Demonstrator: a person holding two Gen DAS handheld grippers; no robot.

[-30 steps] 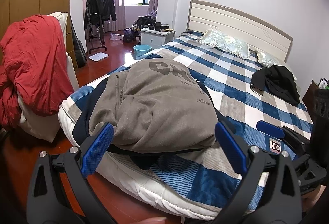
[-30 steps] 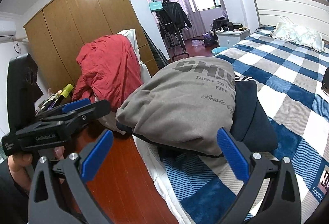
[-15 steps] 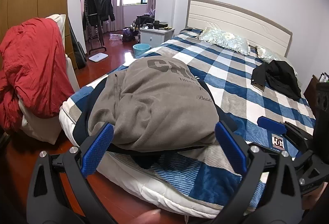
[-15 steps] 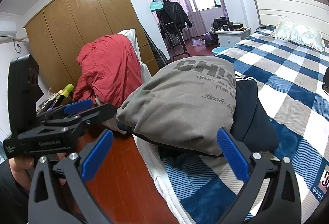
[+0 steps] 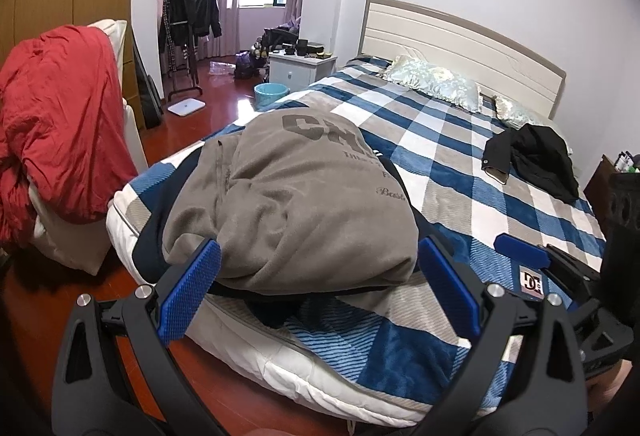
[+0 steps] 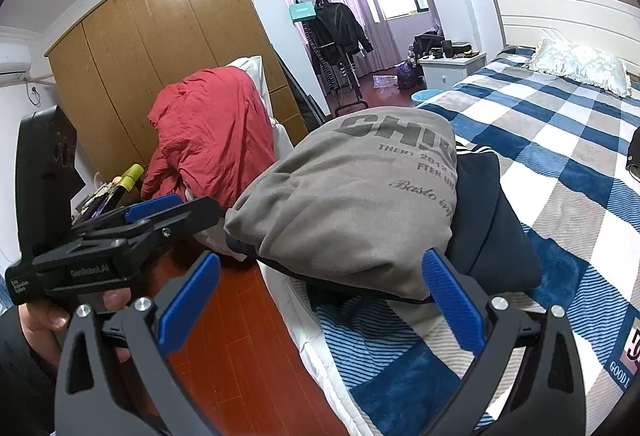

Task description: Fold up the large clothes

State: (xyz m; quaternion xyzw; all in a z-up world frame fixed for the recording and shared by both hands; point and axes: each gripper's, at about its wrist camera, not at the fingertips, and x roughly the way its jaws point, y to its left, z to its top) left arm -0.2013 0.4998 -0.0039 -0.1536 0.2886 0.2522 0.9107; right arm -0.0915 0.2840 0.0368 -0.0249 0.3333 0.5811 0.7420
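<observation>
A folded grey sweatshirt [image 5: 304, 204] with dark lettering lies on the near corner of the bed, on top of a dark navy garment [image 6: 492, 232] that sticks out beneath it. My left gripper [image 5: 320, 288] is open, just short of the sweatshirt's near edge, its blue pads [image 5: 192, 288] holding nothing. My right gripper [image 6: 320, 300] is open too, close to the same grey sweatshirt [image 6: 352, 204] from its right side, touching no cloth. In the right wrist view the left gripper [image 6: 200, 210] shows side-on over the floor, held by a hand [image 6: 44, 312].
The bed [image 5: 460, 172] has a blue checked blanket, a black jacket [image 5: 536, 160] and pillows [image 5: 436, 84]. A red quilt [image 5: 60, 132] is draped over a white pile left of the bed. Beyond are a wardrobe [image 6: 160, 56], coat rack [image 5: 192, 20], nightstand [image 5: 300, 68] and blue basin [image 5: 271, 93].
The left wrist view has drawn back and tilted up slightly, showing more of the bed. The left gripper has shifted a little toward the bed. Both grippers stay open.
</observation>
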